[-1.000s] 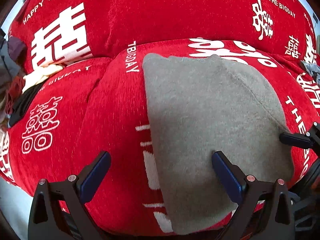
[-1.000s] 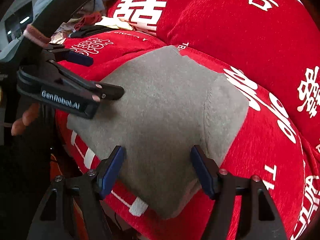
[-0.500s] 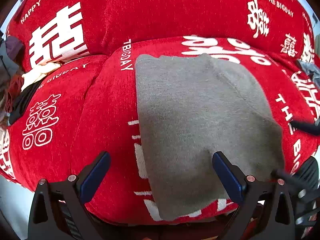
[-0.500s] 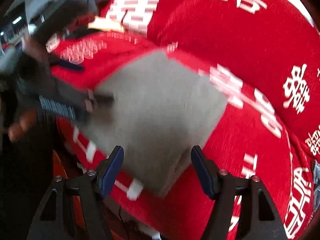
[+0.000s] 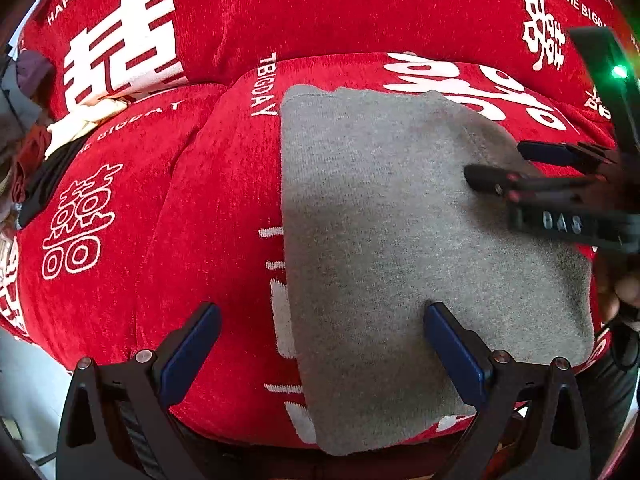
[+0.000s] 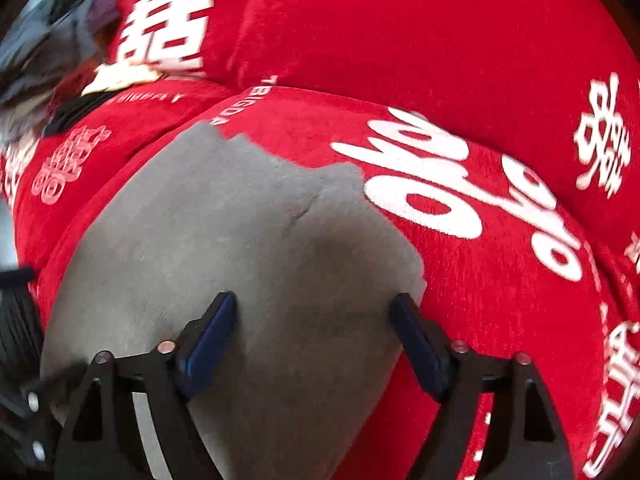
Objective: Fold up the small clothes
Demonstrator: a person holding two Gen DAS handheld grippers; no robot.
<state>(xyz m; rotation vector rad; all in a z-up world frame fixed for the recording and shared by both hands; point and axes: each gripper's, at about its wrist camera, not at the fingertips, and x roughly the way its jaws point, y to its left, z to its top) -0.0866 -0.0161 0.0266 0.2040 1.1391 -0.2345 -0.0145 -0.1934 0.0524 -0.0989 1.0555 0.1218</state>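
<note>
A folded grey garment (image 5: 380, 240) lies flat on the red seat cushion (image 5: 208, 208) of a sofa. My left gripper (image 5: 322, 314) hovers open over the garment's near left part, one finger over the red fabric and one over the grey. In the left wrist view my right gripper (image 5: 494, 160) reaches in from the right above the garment's far right corner. The right wrist view shows the right gripper (image 6: 314, 304) just above the grey garment (image 6: 240, 248), its jaws opening. The cloth lies beneath them and the pads do not press on it.
The red backrest cushion (image 5: 360, 12) with white lettering rises behind the seat. Several loose clothes (image 5: 36, 148) are heaped at the sofa's far left. A hand (image 5: 624, 292) shows at the right edge. The cushion's front edge drops away just under the grippers.
The right gripper has swung from the garment's near right edge to above its far right corner, and its jaws stand wider. The left gripper has hardly moved.
</note>
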